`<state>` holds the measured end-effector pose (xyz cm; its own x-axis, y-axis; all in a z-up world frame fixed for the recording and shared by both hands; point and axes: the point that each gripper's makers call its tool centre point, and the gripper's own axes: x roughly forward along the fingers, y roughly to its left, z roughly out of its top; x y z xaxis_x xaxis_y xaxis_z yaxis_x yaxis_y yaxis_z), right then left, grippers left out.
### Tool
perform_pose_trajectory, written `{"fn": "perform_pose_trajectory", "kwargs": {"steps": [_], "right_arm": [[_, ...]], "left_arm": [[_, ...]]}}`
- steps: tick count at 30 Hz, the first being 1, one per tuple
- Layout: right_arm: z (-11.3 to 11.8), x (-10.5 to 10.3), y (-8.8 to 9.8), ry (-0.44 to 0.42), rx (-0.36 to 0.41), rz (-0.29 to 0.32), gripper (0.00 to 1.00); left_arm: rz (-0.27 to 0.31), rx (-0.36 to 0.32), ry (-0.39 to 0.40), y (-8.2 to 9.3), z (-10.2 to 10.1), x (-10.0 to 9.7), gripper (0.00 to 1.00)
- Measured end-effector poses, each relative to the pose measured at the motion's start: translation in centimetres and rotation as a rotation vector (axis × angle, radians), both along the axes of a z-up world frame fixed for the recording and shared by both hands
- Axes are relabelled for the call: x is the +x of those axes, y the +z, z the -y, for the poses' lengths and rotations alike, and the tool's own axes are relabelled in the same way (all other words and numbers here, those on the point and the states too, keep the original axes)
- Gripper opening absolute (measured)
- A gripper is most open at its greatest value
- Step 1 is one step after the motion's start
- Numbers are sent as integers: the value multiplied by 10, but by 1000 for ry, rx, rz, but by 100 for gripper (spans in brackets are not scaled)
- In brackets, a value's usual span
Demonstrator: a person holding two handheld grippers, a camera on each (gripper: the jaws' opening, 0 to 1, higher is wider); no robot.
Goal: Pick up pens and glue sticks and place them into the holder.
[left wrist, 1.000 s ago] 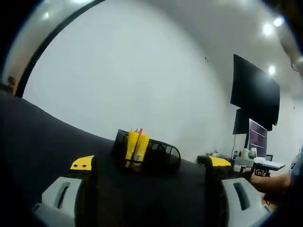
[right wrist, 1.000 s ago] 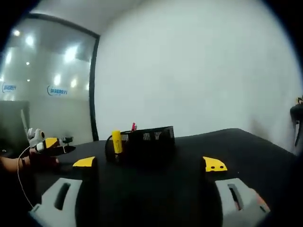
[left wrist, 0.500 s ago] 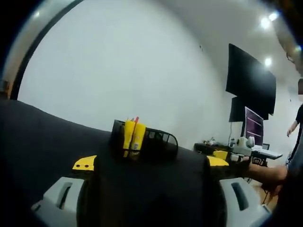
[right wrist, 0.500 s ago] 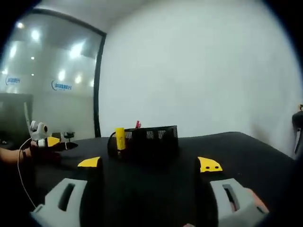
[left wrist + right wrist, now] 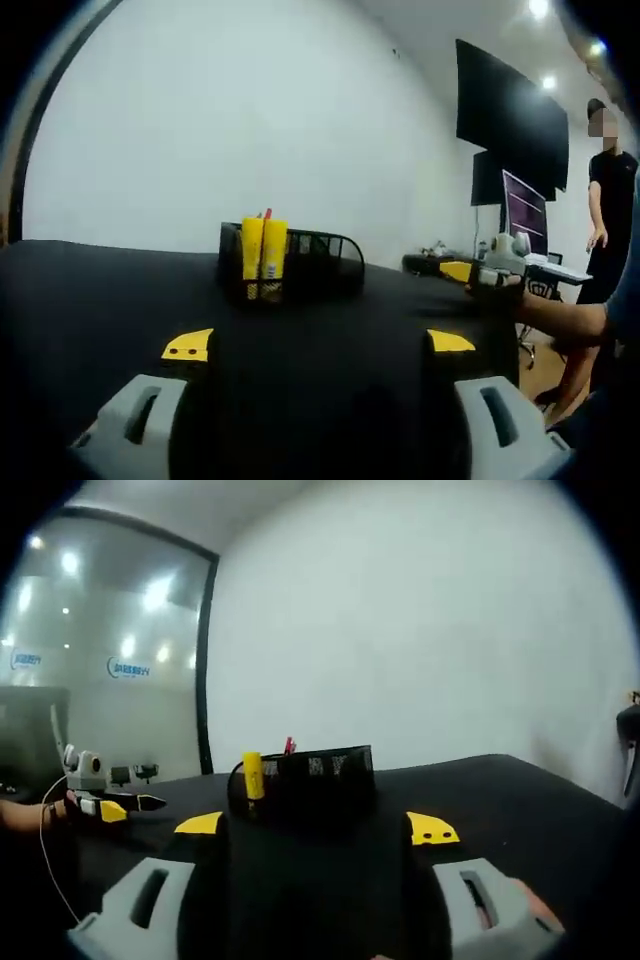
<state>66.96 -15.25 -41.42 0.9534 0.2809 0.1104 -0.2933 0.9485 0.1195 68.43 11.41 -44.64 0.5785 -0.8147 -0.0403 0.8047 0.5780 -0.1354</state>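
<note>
A black mesh holder (image 5: 305, 263) stands on the black table (image 5: 100, 300), straight ahead of my left gripper (image 5: 318, 345). Two yellow glue sticks (image 5: 261, 252) stand upright in its left end, with a red pen tip (image 5: 266, 213) behind them. My left gripper is open with nothing between its jaws. The right gripper view has the same holder (image 5: 318, 772) ahead, a yellow glue stick (image 5: 252, 775) at its left end and a red pen tip (image 5: 289, 746) above the rim. My right gripper (image 5: 317, 827) is open and holds nothing. Each gripper appears at the side of the other's view.
A white wall rises behind the table. Right of the table in the left gripper view are a dark screen (image 5: 512, 125), a lit monitor (image 5: 527, 213) and a standing person (image 5: 606, 215). A glass partition (image 5: 100, 670) stands at the left of the right gripper view.
The left gripper's camera has levelled and swung, so the holder now sits a little left and the person has come into sight. My right gripper's jaws have drawn slightly closer together.
</note>
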Motion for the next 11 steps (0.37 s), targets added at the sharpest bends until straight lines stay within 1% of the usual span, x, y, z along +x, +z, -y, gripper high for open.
{"fn": "perform_pose_trajectory", "kwargs": {"steps": [3,5,7,8,11], "right_arm": [[-1,-1,-2,6,-7,-2,64],[0,-1,-2,6,-8,-3,63],[-1,-1,-3,5,-7,-5,63],[-2,-1,-3,4,-5,-5,63],[-2,-1,-3,2,-5,-8,62]], "left_arm": [[-1,-24,-4,4,0,-2,86],[-3,-56,-7,8,1,-3,91],[-17,-113,-26,16,3,-7,95],[-20,-130,-27,18,2,-7,96],[-24,-139,-20,19,1,-6,96]]}}
